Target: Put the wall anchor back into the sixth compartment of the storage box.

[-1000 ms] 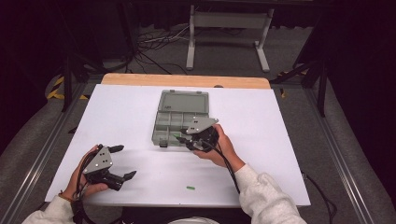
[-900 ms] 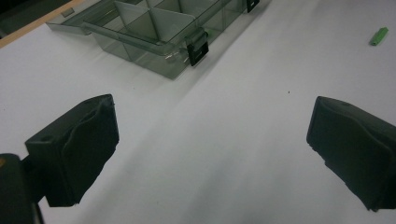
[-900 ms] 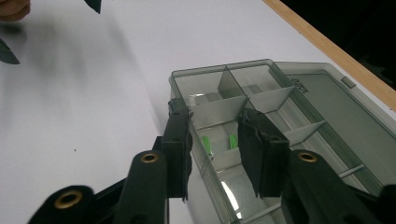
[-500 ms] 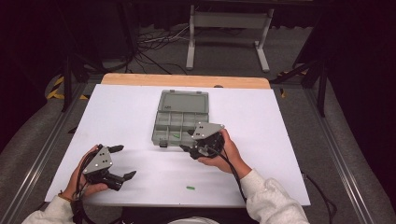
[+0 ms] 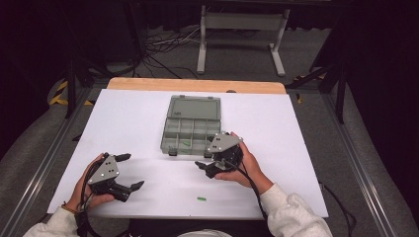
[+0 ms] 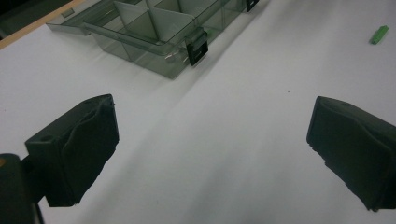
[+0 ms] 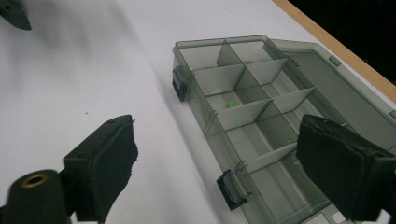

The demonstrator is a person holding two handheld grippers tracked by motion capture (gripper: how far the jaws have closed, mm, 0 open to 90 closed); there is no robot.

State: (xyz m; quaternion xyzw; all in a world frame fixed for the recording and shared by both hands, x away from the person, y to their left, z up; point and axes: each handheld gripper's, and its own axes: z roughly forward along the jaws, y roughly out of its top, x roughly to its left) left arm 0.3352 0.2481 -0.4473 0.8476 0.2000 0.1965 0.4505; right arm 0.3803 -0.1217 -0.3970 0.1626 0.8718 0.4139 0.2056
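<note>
A grey clear compartment box point(image 5: 190, 129) lies open in the middle of the white table. A small green piece point(image 5: 186, 143) rests in one of its front compartments, also seen in the right gripper view as the green piece point(image 7: 229, 104). My right gripper point(image 5: 205, 157) sits just in front of the box's right front corner. Its jaws have just been opening and stand open, with nothing held between them; past their gap lies the box point(image 7: 252, 107). My left gripper point(image 5: 131, 171) rests open at the near left with nothing in it. A second green piece point(image 5: 200, 199) lies near the front edge.
The left gripper view has its open gripper point(image 6: 210, 154) over bare table, the box point(image 6: 154, 28) at the top and the loose green piece point(image 6: 379, 34) at the far right. A wooden strip point(image 5: 197, 85) borders the table's far side.
My right gripper has drawn back from the box's front compartments toward the near right and its jaws have parted. The green piece stays in the box. The left gripper has not moved.
</note>
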